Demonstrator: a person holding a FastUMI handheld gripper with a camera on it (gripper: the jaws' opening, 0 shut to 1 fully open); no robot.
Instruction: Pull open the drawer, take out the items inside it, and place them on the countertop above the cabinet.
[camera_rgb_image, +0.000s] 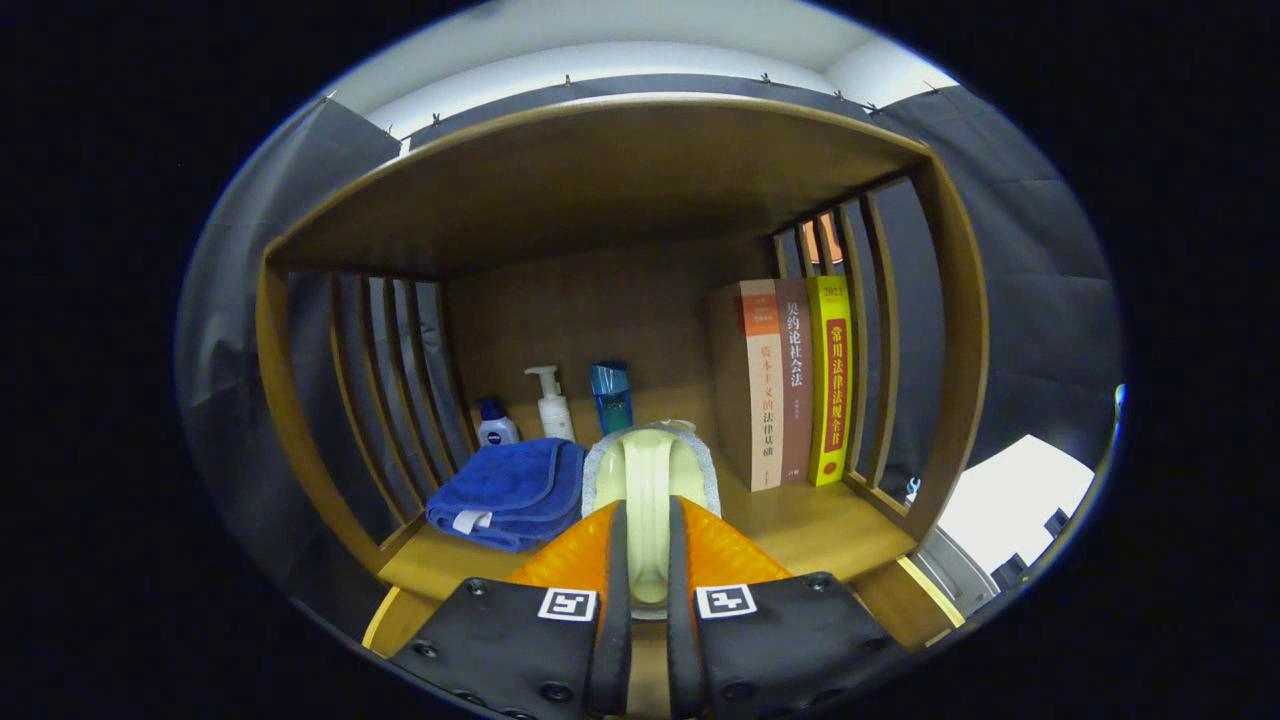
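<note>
A wooden shelf unit (620, 170) with slatted sides fills the scene. 3 books (790, 385) stand upright at its right side. A folded blue towel (510, 490) lies at the left, with 3 bottles (553, 405) behind it. The gripper (647, 520) pinches a pale green brush (648, 480), perhaps bristled at the rim, over the countertop (810, 525).

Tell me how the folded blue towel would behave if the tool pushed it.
The folded blue terry towel would likely bunch and unfold rather than slide whole, since its layers lie loose. It looks soft and light. The tool is shut on a pale green handled object beside it.
</note>
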